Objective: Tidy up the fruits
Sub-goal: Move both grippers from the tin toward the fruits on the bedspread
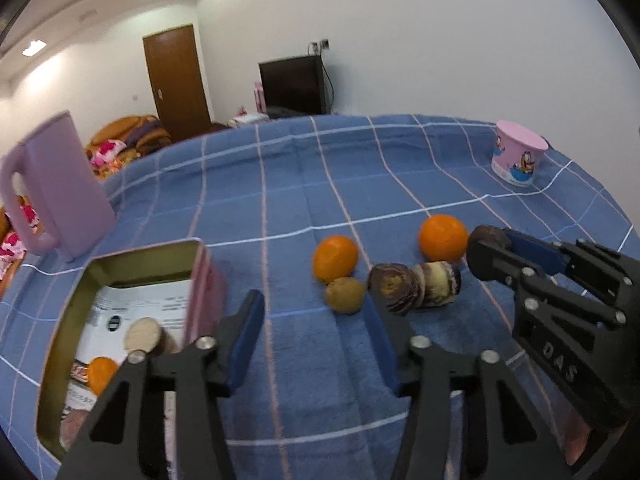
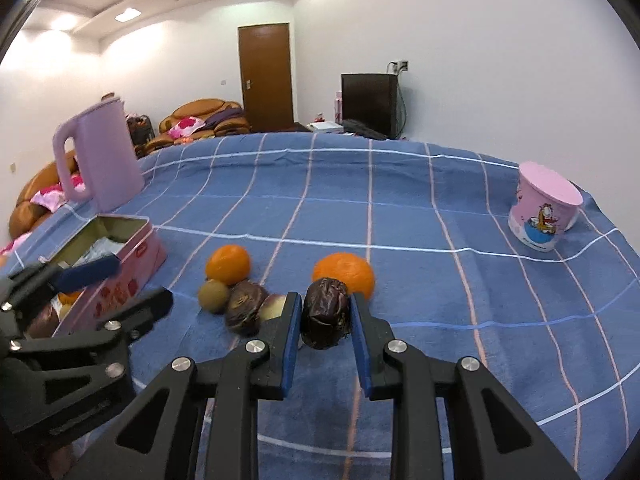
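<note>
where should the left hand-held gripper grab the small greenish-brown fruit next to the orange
Grip the small greenish-brown fruit across its round middle, probably coming from above. An orange touches its far side and a dark purple fruit crowds its right, so a level approach would likely bump them. Its near and left sides look free. The left hand-held gripper is open and empty.

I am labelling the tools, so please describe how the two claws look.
Both claws, left and right, are black skeletal linkages with triangular cut-outs and silver pivot bolts. Each finger carries a flat blue pad. The right one shows raised letters "DAS". No cables or sleeves are visible.
</note>
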`<state>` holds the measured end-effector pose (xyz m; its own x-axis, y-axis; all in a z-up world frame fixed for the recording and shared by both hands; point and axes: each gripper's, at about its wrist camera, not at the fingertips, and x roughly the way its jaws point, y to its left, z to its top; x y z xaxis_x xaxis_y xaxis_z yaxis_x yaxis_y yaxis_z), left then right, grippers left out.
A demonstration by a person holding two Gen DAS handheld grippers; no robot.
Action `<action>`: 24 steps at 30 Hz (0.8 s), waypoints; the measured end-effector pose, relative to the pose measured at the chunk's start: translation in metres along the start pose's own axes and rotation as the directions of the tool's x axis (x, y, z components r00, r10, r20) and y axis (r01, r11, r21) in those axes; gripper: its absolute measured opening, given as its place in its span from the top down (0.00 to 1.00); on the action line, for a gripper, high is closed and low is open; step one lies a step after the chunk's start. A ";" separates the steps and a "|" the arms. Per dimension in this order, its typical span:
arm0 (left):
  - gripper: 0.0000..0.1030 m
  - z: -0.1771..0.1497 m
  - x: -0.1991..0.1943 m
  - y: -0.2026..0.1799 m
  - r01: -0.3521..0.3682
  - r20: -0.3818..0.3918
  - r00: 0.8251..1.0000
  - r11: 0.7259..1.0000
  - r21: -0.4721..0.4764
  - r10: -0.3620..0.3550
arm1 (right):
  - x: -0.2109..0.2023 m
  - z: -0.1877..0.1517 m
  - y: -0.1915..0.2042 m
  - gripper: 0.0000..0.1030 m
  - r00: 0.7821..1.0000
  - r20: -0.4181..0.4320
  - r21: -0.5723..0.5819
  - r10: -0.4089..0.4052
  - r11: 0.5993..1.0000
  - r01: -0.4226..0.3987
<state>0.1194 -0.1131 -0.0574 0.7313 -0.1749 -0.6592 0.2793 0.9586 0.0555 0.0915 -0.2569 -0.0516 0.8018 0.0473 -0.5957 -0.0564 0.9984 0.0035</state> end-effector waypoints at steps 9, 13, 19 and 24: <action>0.52 0.003 0.032 -0.010 0.020 -0.078 0.997 0.999 -0.027 -0.022 | -0.005 -0.001 -0.002 0.75 1.000 0.028 0.001 -0.001 1.000 0.001; 0.55 0.005 0.039 -0.011 0.026 -0.088 0.996 0.999 -0.034 -0.029 | -0.006 -0.001 0.002 0.75 0.999 0.037 -0.010 -0.006 1.000 0.007; 0.72 0.004 0.044 -0.008 0.062 -0.116 0.991 0.997 -0.054 -0.068 | -0.004 -0.001 0.001 0.75 1.000 0.029 -0.006 0.007 1.000 -0.007; 0.72 0.001 0.042 -0.006 0.084 -0.111 0.989 0.993 -0.080 -0.093 | -0.004 -0.001 0.001 0.75 1.000 0.025 -0.008 0.016 1.000 -0.016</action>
<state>0.1492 -0.1265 -0.0842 0.6284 -0.2370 -0.7410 0.2892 0.9554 -0.0603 0.0878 -0.2561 -0.0503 0.8153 0.0642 -0.5754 -0.0739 0.9972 0.0065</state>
